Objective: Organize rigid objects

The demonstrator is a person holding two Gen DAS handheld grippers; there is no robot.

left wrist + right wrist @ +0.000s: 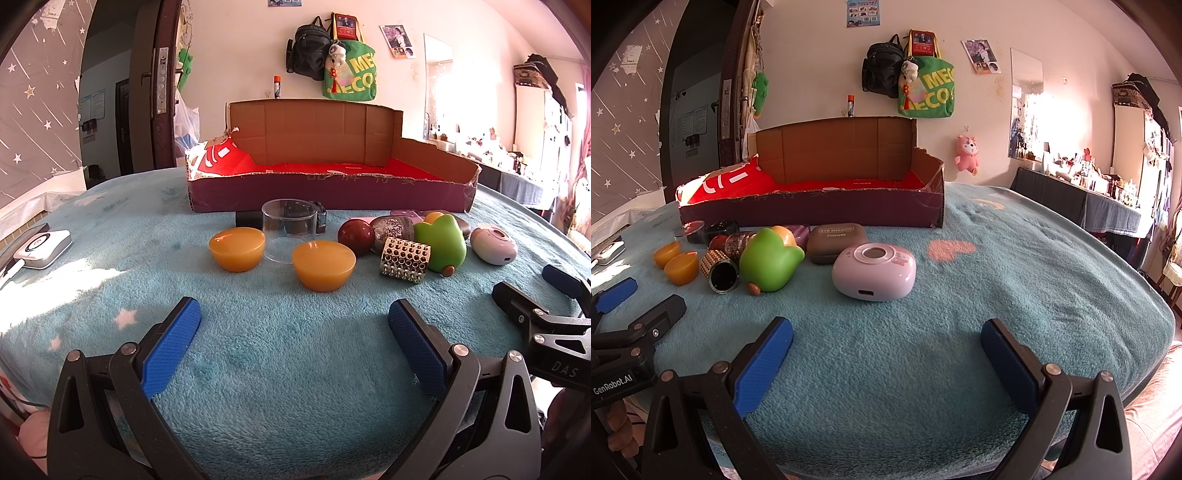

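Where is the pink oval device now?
In the right wrist view, the pink oval device lies on the blue blanket, right of the green toy.

Both wrist views sit low, facing the cardboard box [328,192], sharing perhaps the whole clutter.

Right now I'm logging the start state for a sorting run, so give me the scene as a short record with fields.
surface: teal fleece blanket
container: cardboard box with red lining, nothing seen inside
left gripper: open, holding nothing
right gripper: open, holding nothing
nearest left gripper: two orange bowls
nearest right gripper: pink rounded case
cluster: green toy, gold studded cylinder, dark red ball, clear round tub
placed in box: none yet
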